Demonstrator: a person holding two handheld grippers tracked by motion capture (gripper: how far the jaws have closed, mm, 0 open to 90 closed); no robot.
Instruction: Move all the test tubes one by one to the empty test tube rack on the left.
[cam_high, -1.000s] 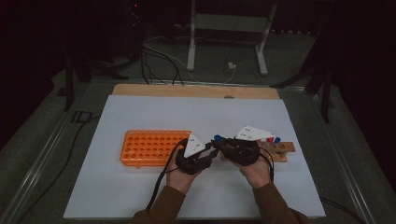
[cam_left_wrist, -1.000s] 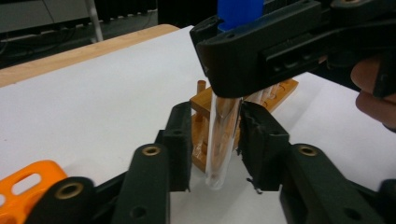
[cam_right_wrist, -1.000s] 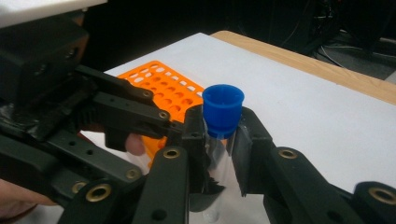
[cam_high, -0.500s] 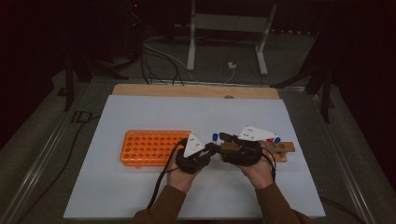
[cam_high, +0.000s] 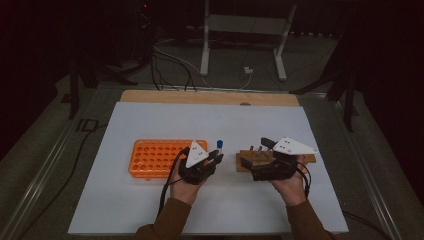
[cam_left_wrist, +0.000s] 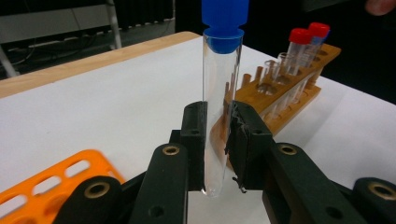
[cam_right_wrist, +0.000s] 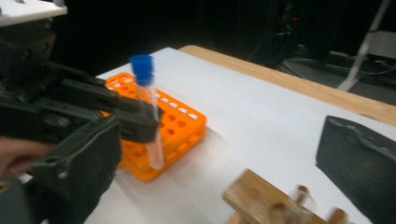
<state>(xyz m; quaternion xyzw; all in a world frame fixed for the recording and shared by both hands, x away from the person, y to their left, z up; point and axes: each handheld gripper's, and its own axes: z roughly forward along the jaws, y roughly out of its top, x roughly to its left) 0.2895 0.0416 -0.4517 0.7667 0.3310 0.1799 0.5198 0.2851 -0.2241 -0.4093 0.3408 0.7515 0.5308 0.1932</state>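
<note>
From above, my left tongs (cam_high: 216, 159) pinch a blue-capped tube (cam_high: 219, 145) upright, just right of the orange rack (cam_high: 150, 159). My left gripper view shows red-capped tubes (cam_left_wrist: 303, 44) in the wooden rack (cam_left_wrist: 285, 100). My right tongs (cam_right_wrist: 224, 154), just opened, hold nothing.

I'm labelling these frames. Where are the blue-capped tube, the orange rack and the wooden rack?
blue-capped tube (cam_left_wrist: 219, 116), left gripper view, clear glass body.
orange rack (cam_high: 155, 157), high view, holed top.
wooden rack (cam_left_wrist: 280, 100), left gripper view, top board.
</note>
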